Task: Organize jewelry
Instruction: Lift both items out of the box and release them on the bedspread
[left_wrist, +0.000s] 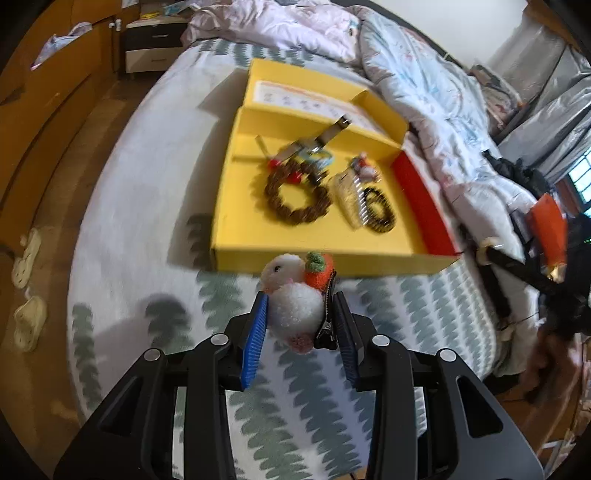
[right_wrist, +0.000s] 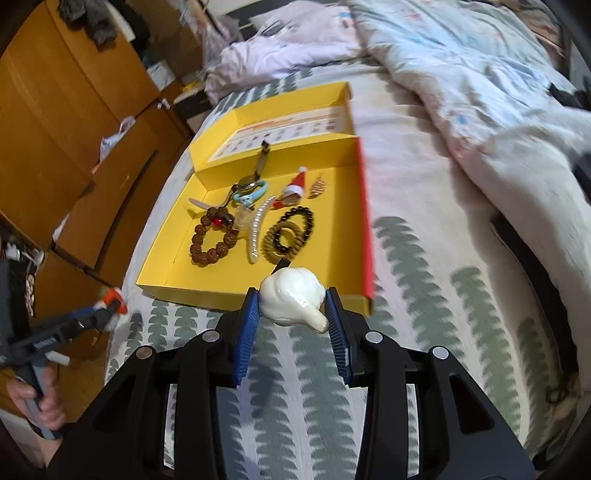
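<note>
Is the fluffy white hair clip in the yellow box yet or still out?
Out. The fluffy hair clip sits clamped in the left hand-held gripper, short of the yellow box.

Evenly lit indoors, soft shadows on bed (left_wrist: 155, 206). Motion blur over box (left_wrist: 229, 221) and room edges. Strong fisheye warp, dark vignette corners. Glare on window (left_wrist: 580, 177).

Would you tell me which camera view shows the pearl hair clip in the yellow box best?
The right wrist view: the pearl hair clip shows its whole curved pearl row. The left wrist view shows it blurred, mostly its comb teeth.
</note>
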